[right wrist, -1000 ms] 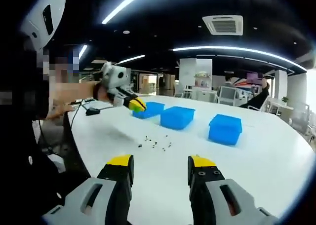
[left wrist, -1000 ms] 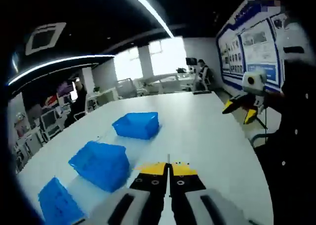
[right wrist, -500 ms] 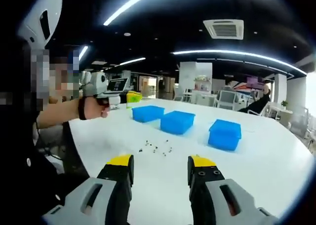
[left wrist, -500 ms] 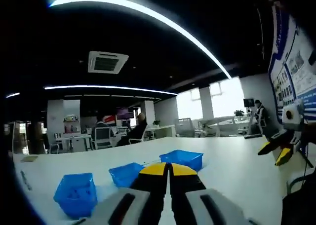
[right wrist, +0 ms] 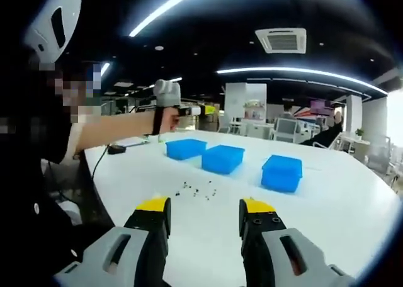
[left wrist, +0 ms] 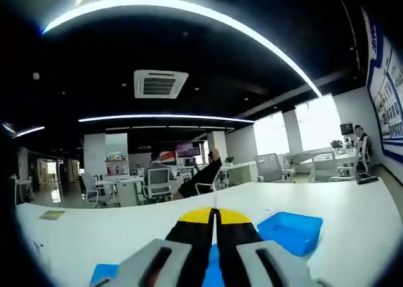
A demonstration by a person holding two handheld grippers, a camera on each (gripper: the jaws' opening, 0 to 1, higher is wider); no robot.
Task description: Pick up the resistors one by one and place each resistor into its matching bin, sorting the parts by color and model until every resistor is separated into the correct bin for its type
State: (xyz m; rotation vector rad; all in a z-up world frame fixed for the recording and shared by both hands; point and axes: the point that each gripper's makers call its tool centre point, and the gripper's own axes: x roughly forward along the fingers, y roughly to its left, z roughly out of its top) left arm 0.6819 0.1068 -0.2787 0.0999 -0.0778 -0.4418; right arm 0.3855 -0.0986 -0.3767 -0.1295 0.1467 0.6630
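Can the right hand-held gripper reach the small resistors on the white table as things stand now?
Probably yes. The right hand-held gripper is open, and the resistors lie loose on the table straight ahead of it, with bare tabletop between. The blue bins stand farther back.

A loose scatter of tiny dark resistors (right wrist: 198, 189) lies on the white desk (right wrist: 327, 211), too small to tell colours. Beyond them three blue bins (right wrist: 221, 158) stand upright in a row, apart from one another.

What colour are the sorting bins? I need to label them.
Blue, all three bins, seen best in the right gripper view on the white table.
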